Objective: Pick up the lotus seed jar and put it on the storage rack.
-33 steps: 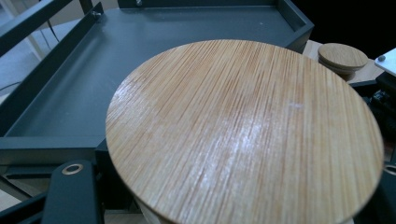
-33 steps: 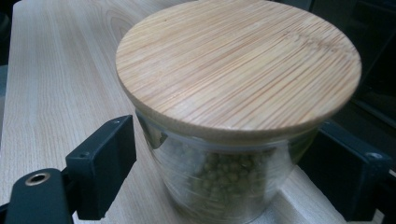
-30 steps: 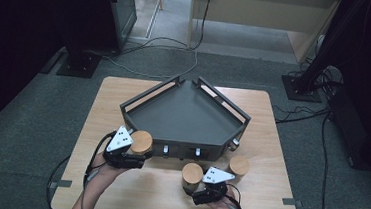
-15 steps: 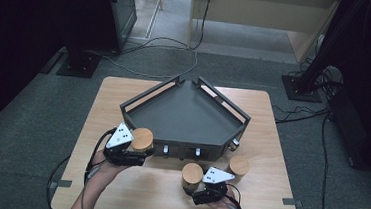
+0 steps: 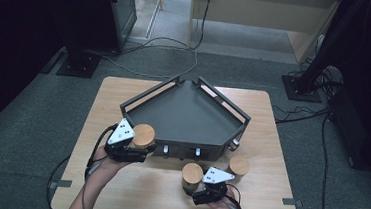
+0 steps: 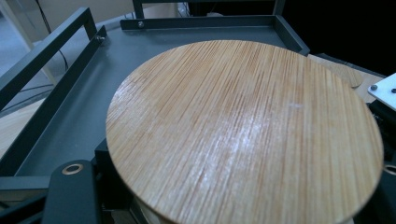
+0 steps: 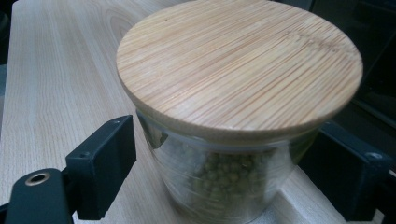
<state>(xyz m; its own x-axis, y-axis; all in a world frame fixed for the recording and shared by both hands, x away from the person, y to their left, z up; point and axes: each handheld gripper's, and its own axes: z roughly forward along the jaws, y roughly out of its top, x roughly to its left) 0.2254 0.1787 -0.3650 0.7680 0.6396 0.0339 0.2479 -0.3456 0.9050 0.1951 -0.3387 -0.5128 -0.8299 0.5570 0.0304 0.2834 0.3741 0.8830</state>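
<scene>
- Since a second ago, little has shifted: the left gripper [image 5: 137, 148] with its jar [image 5: 144, 135] has edged slightly toward the tray [image 5: 187, 115].
- Its jaws seem closed around the jar, though contact is hidden.
- The right gripper [image 7: 219, 172] straddles the bean jar [image 7: 233, 116] on the table [image 5: 131, 190], jaws apart, not yet touching.
- Judged step: loading jars; next, lift the left jar over the rail ahead.

two upright bamboo-lidded glass jars [image 5: 143, 135] [image 5: 192, 175], one holding green beans.
</scene>
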